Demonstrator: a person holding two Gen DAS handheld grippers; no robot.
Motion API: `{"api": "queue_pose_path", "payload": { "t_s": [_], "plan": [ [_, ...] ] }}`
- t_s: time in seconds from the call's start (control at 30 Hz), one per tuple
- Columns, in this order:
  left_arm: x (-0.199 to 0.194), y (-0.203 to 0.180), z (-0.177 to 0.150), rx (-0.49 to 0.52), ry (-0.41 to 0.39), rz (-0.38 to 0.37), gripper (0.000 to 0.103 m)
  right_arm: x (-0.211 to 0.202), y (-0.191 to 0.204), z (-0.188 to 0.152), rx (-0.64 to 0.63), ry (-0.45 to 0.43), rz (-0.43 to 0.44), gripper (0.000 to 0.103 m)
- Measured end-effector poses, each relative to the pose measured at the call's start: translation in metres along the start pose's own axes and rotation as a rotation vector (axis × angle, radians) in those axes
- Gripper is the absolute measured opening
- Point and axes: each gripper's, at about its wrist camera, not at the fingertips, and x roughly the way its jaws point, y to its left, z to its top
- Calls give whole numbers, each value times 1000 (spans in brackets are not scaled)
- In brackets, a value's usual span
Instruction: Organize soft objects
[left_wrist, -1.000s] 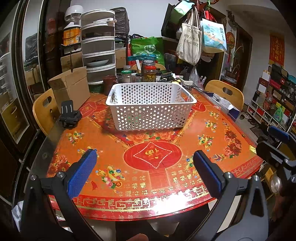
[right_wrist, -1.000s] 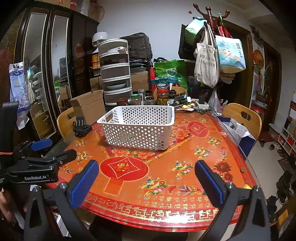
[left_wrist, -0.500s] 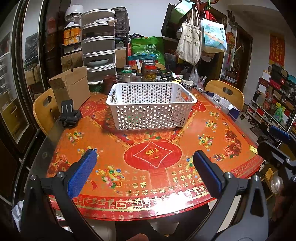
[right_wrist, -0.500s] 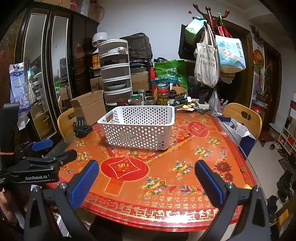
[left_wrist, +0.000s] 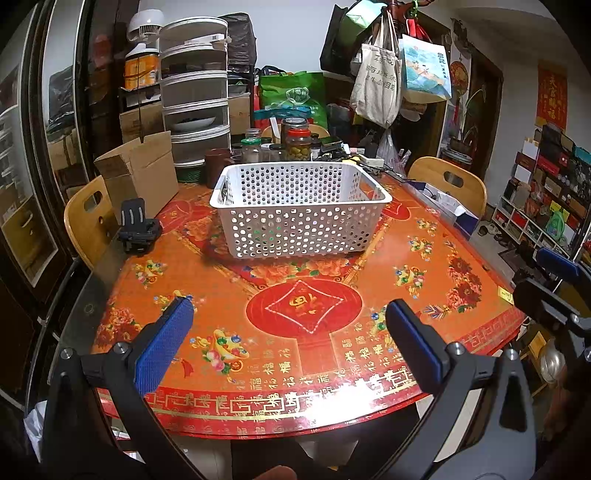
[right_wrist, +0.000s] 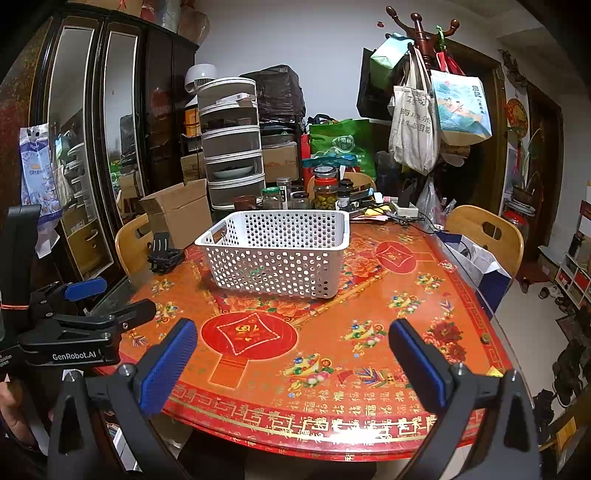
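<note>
A white perforated basket (left_wrist: 299, 210) stands on the red patterned table (left_wrist: 303, 306), toward its far side; it also shows in the right wrist view (right_wrist: 277, 251). Something green shows faintly through its holes. My left gripper (left_wrist: 288, 328) is open and empty above the table's near edge. My right gripper (right_wrist: 291, 347) is open and empty over the near edge too. The left gripper shows in the right wrist view (right_wrist: 85, 310) at the far left, and the right gripper shows in the left wrist view (left_wrist: 546, 273) at the far right. No loose soft object is visible on the table.
A black clamp mount (left_wrist: 138, 230) sits at the table's left edge beside a cardboard box (left_wrist: 140, 173). Jars (left_wrist: 297, 144) and a tiered plastic rack (left_wrist: 194, 96) crowd the far side. Wooden chairs (left_wrist: 452, 182) stand around the table.
Both views have shifted only very slightly. Both grippers stay open and empty.
</note>
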Motion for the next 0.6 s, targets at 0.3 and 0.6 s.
{"api": "queue_pose_path", "payload": {
  "t_s": [0.3,0.6],
  "plan": [
    [1,-1,-1,2,2,-2,103,0,3,0,-1,1,4,103],
    [2,-2,-2,5,4,-4,103,0,3,-1,-2,2,4,103]
  ]
}}
